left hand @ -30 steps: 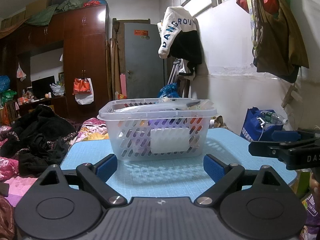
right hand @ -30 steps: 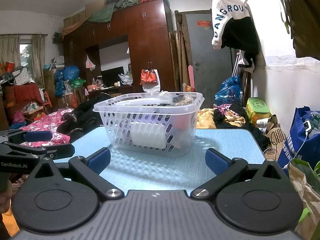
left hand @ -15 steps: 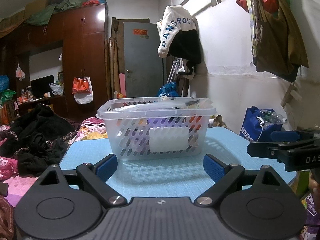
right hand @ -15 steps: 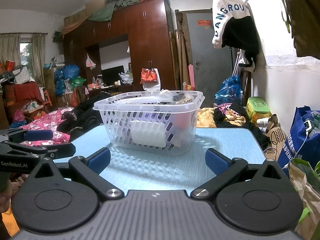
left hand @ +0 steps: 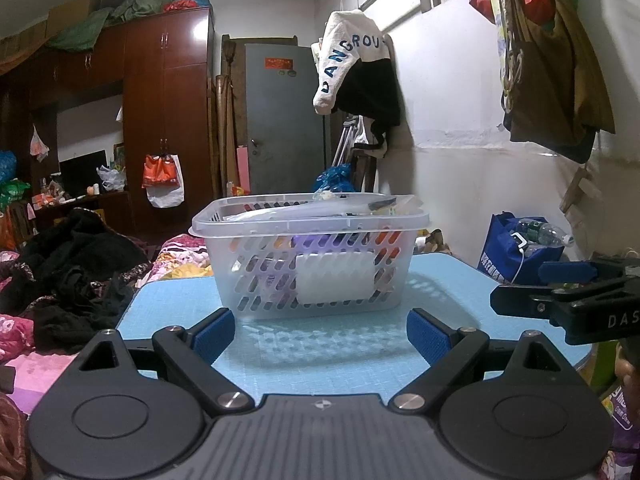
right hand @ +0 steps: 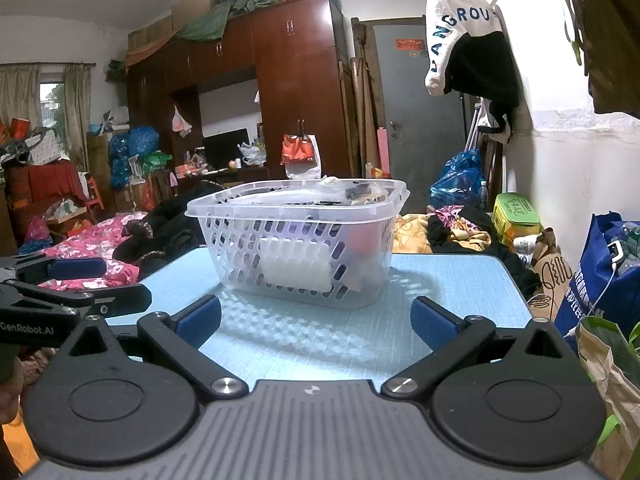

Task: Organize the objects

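A clear plastic basket [left hand: 312,256] with slotted walls stands on the light blue table [left hand: 320,352], holding several objects up to its rim. It also shows in the right wrist view [right hand: 296,240]. My left gripper [left hand: 320,334] is open and empty, low over the table just in front of the basket. My right gripper [right hand: 316,322] is open and empty, also in front of the basket. The right gripper shows at the right edge of the left wrist view [left hand: 560,284]; the left gripper shows at the left edge of the right wrist view [right hand: 76,280].
A bed with dark clothes [left hand: 68,264] lies left of the table. A blue bag [left hand: 516,252] stands at the right by the white wall. A dark wooden wardrobe [left hand: 160,120] and a grey door [left hand: 284,120] stand behind. Bags [right hand: 608,360] sit right of the table.
Both views have shifted very slightly; the basket sits a touch lower in the left wrist view. Both grippers stay open and empty.
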